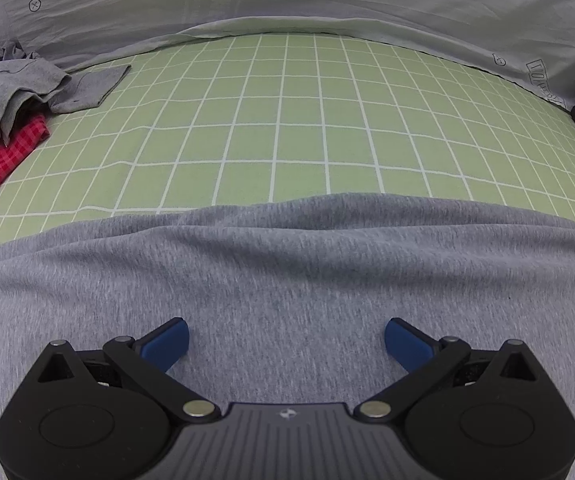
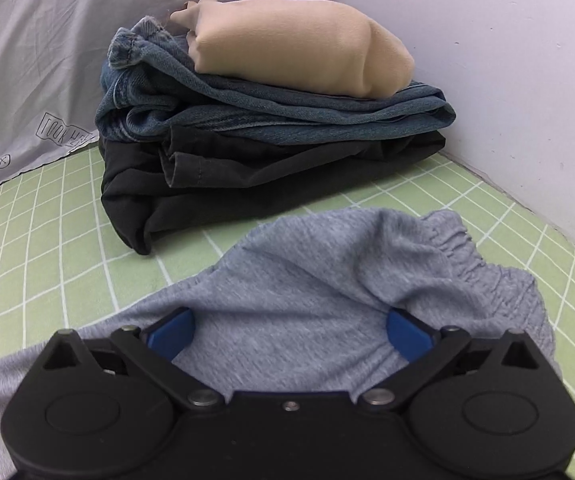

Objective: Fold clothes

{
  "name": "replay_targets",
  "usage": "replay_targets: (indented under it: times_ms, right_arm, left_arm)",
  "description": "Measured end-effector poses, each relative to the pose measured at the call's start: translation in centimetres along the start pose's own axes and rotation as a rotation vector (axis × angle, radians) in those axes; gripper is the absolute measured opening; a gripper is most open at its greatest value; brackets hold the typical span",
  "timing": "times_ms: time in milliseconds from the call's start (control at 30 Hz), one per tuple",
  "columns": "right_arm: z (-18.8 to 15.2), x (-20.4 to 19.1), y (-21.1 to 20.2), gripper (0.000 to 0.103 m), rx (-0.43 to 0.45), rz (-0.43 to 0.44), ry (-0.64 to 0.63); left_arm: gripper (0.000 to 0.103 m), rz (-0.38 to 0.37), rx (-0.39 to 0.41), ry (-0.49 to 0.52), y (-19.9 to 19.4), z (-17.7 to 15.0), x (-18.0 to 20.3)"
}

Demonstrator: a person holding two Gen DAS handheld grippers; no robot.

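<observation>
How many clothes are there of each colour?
Grey: 2, the grey pants under the grippers and a crumpled grey garment
Red check: 1
Beige: 1
Blue denim: 1
Black: 1
Total: 6

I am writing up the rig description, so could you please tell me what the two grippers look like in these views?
Both look alike. The left gripper and right gripper have matte black bodies with round discs on each side, angular black linkage arms joined by silver pivot pins, and blue pads on the fingers. The left's ribbed grey centre plate bears a small white emblem. No cables or sleeves show.
</observation>
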State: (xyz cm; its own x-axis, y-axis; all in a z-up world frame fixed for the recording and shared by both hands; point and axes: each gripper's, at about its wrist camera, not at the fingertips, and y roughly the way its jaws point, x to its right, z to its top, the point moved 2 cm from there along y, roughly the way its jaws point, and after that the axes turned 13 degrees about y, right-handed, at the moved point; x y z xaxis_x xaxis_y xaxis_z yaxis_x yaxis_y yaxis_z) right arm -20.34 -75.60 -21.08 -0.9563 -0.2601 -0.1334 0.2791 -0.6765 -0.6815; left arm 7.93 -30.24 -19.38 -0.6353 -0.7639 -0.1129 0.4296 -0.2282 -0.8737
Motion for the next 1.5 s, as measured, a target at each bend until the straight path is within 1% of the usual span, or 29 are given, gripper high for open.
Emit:
replay_targets:
  times_ms: [100, 300, 400, 433, 500, 533, 567, 600, 700, 767, 867, 967, 1067, 1167, 1300, 1500]
  right_arm:
    - [0.4, -0.1, 0.2, 0.103, -0.021, -0.002, -0.013]
    - [-1.0, -2.3, -3.1, 0.103, -0.03, 0.004, -0.055]
    - [-3.5, -4.5, -6.2, 0.103, -0.04, 0.059, -0.08]
    - [-4.4, -5.3, -7.3, 0.103, -0.045, 0.079, -0.091]
    - [-6.4, -6.9, -9.3, 0.103, -0.062, 0.12, -0.126]
    - [-7.5, -7.6, -10.2, 0.103, -0.073, 0.14, -0.15]
    - [-8.5, -8.3, -11.1, 0.103, -0.084, 0.16, -0.173]
    - [-9.6, -9.1, -12.0, 0.103, -0.096, 0.18, -0.197]
    - [-12.7, -11.2, -14.8, 0.103, -0.13, 0.24, -0.268]
    - [-14.8, -12.7, -16.6, 0.103, -0.153, 0.28, -0.315]
    - [-18.0, -14.8, -19.4, 0.103, -0.187, 0.34, -0.385]
    - [-19.6, -16.6, -20.4, 0.103, -0.2, 0.345, -0.388]
    - [-21.6, -18.5, -21.2, 0.103, -0.22, 0.35, -0.401]
    - [-23.6, -20.0, -22.2, 0.103, -0.214, 0.337, -0.409]
    - [-24.8, -21.1, -22.9, 0.103, -0.194, 0.319, -0.349]
    - [-26.0, -21.8, -23.6, 0.103, -0.14, 0.279, -0.273]
  left_arm:
    - [0.103, 0.003, 0.013, -0.001, 0.0, -0.1, 0.0]
    - [0.103, -0.008, 0.024, 0.016, -0.2, -0.4, -0.1]
    - [0.103, -0.05, 0.027, 0.039, -0.6, -0.8, -0.6]
    - [0.103, -0.07, 0.031, 0.024, -0.9, -1.1, -1.0]
    - [0.103, -0.107, 0.056, -0.045, -2.1, -2.2, -2.1]
    - [0.103, -0.114, 0.074, -0.077, -2.9, -2.9, -2.6]
    - [0.103, -0.107, 0.092, -0.098, -3.8, -3.6, -3.1]
    - [0.103, -0.085, 0.105, -0.109, -4.7, -4.5, -3.7]
    - [0.103, 0.025, 0.119, -0.104, -7.0, -7.0, -5.9]
    - [0.103, 0.075, 0.12, -0.114, -8.1, -8.6, -7.7]
    - [0.103, 0.128, 0.106, -0.179, -9.5, -11.3, -11.6]
    - [0.103, 0.161, 0.093, -0.23, -10.3, -13.4, -14.7]
    - [0.103, 0.202, 0.078, -0.251, -11.1, -15.8, -17.6]
    - [0.103, 0.216, 0.068, -0.273, -11.5, -17.8, -20.0]
    - [0.103, 0.209, 0.048, -0.279, -11.2, -19.6, -22.5]
    - [0.103, 0.141, 0.056, -0.179, -10.2, -19.5, -23.5]
